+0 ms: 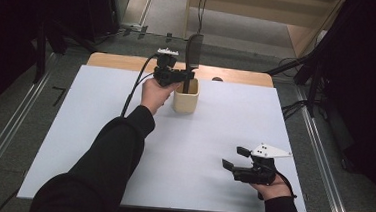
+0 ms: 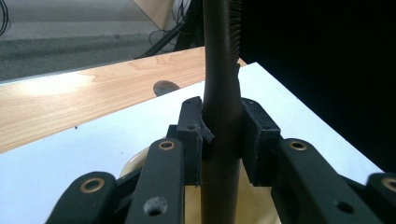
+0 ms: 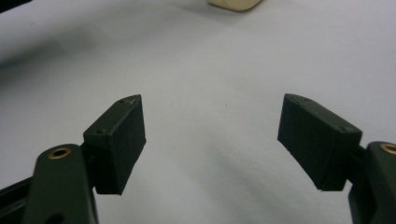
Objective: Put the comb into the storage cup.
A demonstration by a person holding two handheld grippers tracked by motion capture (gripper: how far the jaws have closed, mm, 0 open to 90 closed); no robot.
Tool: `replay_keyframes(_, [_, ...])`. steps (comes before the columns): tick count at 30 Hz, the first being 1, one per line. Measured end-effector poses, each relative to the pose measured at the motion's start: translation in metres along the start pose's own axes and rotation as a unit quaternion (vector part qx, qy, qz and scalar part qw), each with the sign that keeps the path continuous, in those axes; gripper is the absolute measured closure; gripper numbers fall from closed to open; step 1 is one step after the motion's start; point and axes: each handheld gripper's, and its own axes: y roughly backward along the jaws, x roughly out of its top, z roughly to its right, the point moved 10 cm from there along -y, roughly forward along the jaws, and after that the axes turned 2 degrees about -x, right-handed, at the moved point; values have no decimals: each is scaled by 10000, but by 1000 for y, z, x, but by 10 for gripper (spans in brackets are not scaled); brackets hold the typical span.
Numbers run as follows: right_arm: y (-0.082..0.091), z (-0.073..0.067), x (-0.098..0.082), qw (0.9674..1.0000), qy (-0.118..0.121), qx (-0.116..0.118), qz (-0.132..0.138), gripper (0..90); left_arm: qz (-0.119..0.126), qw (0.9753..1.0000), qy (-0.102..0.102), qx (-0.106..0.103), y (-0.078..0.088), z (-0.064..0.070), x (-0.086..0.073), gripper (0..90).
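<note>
Left gripper (image 1: 187,77) at the far edge of the bench (image 1: 209,132), near its middle, held over a cream square cup (image 1: 185,98). Jaws clamped on the dark handle of a brush (image 1: 193,54); in the left gripper view the handle (image 2: 222,116) runs upright between the two pads, bristles along its upper right side, lower end going down into the cup (image 2: 135,163). In the high view the brush stands near vertical, head above the gripper, shaft inside the cup. Bench top white, with a strip of bare wood (image 1: 129,62) along the far edge. Right gripper (image 1: 235,158) near the near right corner, just above the white surface, well apart from the cup; jaws wide apart, nothing between them. Right gripper view: cup's base (image 3: 236,4) at the top edge.
</note>
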Motion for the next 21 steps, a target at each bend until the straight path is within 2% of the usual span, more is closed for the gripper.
replay_keyframes(4, [0,0,0,10000,-5,-3,3,216,11,10000,-26,-45,2,0,1,696])
replay_keyframes(6, [0,0,0,10000,-9,-7,6,216,76,9998,97,-151,5,0,4,534])
replay_keyframes(7, [0,0,0,10000,-5,-9,5,216,97,9997,152,-136,7,-1,5,479])
replay_keyframes(10, [0,0,1,10000,5,-4,15,216,99,9999,132,-25,12,-6,7,391])
replay_keyframes(15, [-1,0,0,10000,13,2,-20,216,-10,9997,251,23,21,-14,6,349])
replay_keyframes(21, [-2,0,1,10000,11,-11,-20,216,59,9996,268,-3,31,-17,7,346])
